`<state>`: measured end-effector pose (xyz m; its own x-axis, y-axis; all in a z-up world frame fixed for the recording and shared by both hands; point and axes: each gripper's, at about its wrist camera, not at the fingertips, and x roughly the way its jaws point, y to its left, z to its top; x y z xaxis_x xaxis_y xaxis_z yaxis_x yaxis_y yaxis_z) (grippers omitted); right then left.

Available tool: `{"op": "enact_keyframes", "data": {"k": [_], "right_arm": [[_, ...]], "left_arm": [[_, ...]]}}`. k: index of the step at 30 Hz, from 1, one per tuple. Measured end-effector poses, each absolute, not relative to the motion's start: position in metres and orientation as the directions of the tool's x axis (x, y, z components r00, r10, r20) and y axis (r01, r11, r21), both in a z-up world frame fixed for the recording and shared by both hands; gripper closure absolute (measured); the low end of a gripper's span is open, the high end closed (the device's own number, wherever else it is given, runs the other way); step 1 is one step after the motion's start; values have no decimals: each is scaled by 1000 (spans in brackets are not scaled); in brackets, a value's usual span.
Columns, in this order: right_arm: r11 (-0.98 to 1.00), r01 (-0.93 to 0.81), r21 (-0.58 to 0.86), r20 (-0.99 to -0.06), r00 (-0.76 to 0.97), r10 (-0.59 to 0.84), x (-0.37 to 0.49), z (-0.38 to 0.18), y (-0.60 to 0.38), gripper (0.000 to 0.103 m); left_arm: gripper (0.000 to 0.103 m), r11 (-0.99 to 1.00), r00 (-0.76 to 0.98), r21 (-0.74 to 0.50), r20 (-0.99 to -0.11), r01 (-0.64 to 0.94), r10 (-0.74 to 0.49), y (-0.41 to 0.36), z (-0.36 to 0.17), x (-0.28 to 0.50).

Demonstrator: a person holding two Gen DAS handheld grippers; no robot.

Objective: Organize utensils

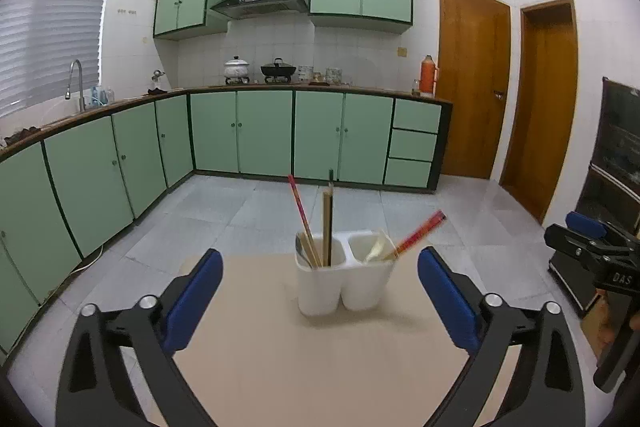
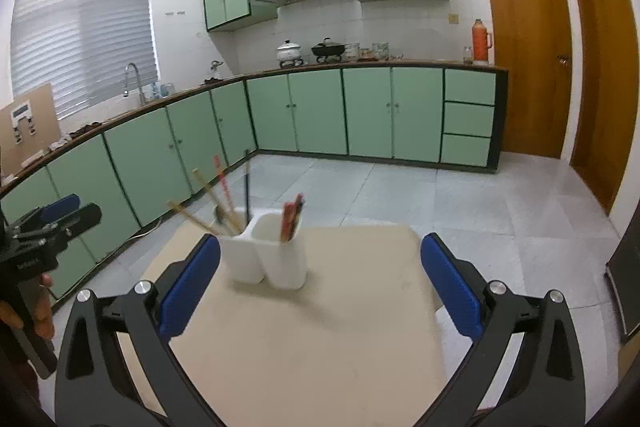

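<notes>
We hold both tongs above the desk [image 1: 320, 367] with nothing in them: the left tongs [image 1: 320, 295] are spread wide, and the right tongs [image 2: 320, 287] are spread wide too. The white holder [image 1: 340, 279], with its two compartments side by side, stands upright on the desk toward its far edge, and the utensils are already in it. In the left wrist view the left compartment carries a red chopstick [image 1: 302, 215], some pale ones, a dark stick [image 1: 328, 223] and what looks like a spoon; the right compartment carries another red chopstick [image 1: 418, 233] leaning far out to the right, plus something pale we cannot identify. We judge the sorting nearly finished, or perhaps complete. The risk lies in that leaning stick: if we brush it in passing, it could lever out or tip the light holder, which sits near the desk's edge.
</notes>
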<state>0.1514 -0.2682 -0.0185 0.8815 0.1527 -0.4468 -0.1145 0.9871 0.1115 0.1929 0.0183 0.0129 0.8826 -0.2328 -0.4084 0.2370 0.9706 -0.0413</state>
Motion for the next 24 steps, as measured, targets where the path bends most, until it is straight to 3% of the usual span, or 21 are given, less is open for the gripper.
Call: {"op": "enact_keyframes", "data": {"k": [24], "right_arm": [[971, -225, 76, -415, 879, 236, 105, 9, -221, 6]], "left_arm": [[6, 965, 892, -47, -373, 259, -257, 14, 22, 125]]}}
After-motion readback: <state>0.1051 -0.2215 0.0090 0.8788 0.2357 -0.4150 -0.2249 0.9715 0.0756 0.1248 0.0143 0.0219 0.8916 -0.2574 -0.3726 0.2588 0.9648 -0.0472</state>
